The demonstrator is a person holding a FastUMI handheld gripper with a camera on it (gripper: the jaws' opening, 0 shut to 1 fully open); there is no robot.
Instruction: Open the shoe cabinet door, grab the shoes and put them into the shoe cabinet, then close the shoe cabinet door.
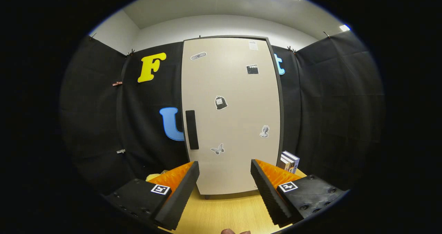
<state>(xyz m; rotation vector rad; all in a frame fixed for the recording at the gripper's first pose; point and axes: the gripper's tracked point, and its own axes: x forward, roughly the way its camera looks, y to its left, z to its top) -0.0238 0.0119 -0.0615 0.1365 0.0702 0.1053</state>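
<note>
While fingers (224, 178) gape, beige stickered shoe cabinet door (229, 116) closed.

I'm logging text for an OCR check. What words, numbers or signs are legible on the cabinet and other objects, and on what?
Beige shoe cabinet door: oval sticker, white slip and bag sticker carry print too small to read.
Stacked books beside the cabinet: print blurred.
Open gripper, aimed at the door, holding nothing: square coded tags, no words.
Nothing legible.
</note>
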